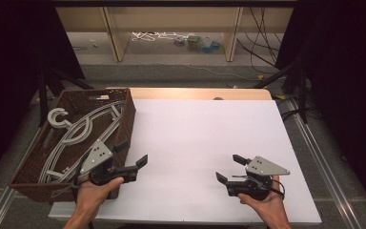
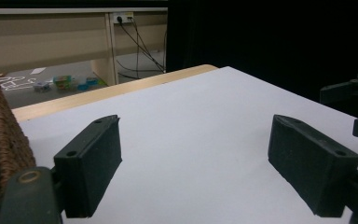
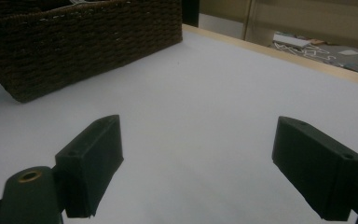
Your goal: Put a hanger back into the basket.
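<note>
Two grippers are hovering low over the white table (image 1: 200, 143). The left gripper (image 1: 132, 153) is sitting at the lower left of the frame, just beside one brown basket (image 1: 124, 119), with its jaws wide and holding nothing. The right gripper (image 1: 228, 168) is sitting at the lower right, also wide and holding nothing. Several grey hangers (image 1: 76, 133) are lying piled in the basket; I cannot count them.

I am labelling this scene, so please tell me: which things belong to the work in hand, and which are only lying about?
Belong to the work:
- wicker basket
- grey hangers inside it
- left gripper, jaws open
- right gripper, jaws open

Only lying about:
- small colourful items on the floor
- white cord
- black cables
</note>
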The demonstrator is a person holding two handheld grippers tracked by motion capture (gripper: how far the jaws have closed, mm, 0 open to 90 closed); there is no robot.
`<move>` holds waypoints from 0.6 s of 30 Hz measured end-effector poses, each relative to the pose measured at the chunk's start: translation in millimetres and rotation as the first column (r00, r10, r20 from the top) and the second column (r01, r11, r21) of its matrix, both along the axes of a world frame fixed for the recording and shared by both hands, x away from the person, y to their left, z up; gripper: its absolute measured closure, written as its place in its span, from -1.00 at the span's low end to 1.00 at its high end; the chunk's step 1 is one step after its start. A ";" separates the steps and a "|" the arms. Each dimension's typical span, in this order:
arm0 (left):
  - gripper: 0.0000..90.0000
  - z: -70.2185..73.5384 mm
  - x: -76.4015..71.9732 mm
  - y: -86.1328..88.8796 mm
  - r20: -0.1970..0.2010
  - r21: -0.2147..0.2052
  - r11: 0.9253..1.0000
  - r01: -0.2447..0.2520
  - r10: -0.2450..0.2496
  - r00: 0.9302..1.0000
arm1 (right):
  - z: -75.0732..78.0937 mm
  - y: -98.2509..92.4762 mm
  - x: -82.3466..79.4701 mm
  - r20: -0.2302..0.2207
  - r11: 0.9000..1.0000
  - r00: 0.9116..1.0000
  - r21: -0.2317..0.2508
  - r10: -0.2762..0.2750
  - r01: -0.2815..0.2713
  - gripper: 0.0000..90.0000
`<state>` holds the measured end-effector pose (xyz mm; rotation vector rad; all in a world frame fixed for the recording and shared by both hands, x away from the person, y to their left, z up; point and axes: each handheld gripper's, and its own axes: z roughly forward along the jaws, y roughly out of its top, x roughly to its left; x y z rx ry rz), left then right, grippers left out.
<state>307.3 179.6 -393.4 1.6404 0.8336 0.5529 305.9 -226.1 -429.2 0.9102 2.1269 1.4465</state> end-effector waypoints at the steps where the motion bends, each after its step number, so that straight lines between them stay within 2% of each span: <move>1: -0.63 -0.5 -1.0 -0.1 0.015 0.007 1.000 0.001 -0.001 1.000 | 0.2 -0.2 -0.3 0.001 1.000 1.000 0.005 0.005 -0.005 -0.62; 2: -0.63 0.2 -1.9 0.9 0.034 0.017 1.000 0.002 -0.003 0.999 | 0.5 -0.4 -1.2 0.000 1.000 1.000 0.007 0.001 -0.001 -0.63; 6: -0.64 0.6 -3.6 2.7 0.044 -0.014 1.000 0.010 -0.010 0.999 | -0.6 -0.6 -2.9 0.003 1.000 1.000 0.012 -0.011 0.011 -0.64; 9: -0.64 -5.9 -8.2 0.5 0.055 -0.019 1.000 0.019 -0.018 0.998 | -0.7 -1.6 -5.0 0.018 0.999 1.000 0.046 -0.017 0.017 -0.64; 11: -0.64 -10.8 -11.1 -3.3 0.049 -0.004 1.000 0.017 -0.016 0.999 | -0.7 -1.3 -6.5 0.031 0.998 0.999 0.047 -0.036 0.035 -0.64; 12: -0.64 -10.8 -11.1 -3.3 0.049 -0.004 1.000 0.017 -0.016 0.999 | -0.9 -1.1 -7.4 0.019 0.999 0.999 0.044 -0.027 0.027 -0.64; 13: -0.64 -16.6 -13.4 -6.9 0.053 0.017 1.000 0.020 -0.021 0.998 | -1.6 -0.7 -7.8 0.014 0.999 1.000 0.041 -0.021 0.020 -0.64; 14: -0.64 -16.6 -13.4 -6.9 0.053 0.017 1.000 0.020 -0.021 0.998 | -2.1 -0.3 -8.7 0.015 0.999 0.999 0.036 -0.031 0.030 -0.64; 15: -0.64 -22.9 -15.3 -10.2 0.043 0.025 0.999 0.033 -0.034 0.998 | -2.8 0.3 -8.8 0.016 0.999 1.000 0.045 -0.021 0.021 -0.64; 16: -0.64 -25.8 -16.2 -11.5 0.040 0.035 0.999 0.036 -0.038 0.999 | -2.3 0.0 -10.0 0.011 0.999 1.000 0.033 -0.023 0.023 -0.64; 17: -0.64 -25.8 -16.2 -11.5 0.040 0.035 0.999 0.036 -0.038 0.999 | -2.8 0.8 -10.8 0.018 0.999 1.000 0.045 -0.018 0.017 -0.64; 18: -0.64 -32.7 -18.1 -12.6 0.026 0.037 0.999 0.032 -0.033 0.999 | -2.1 0.3 -12.5 0.016 0.999 1.000 0.032 -0.023 0.023 -0.64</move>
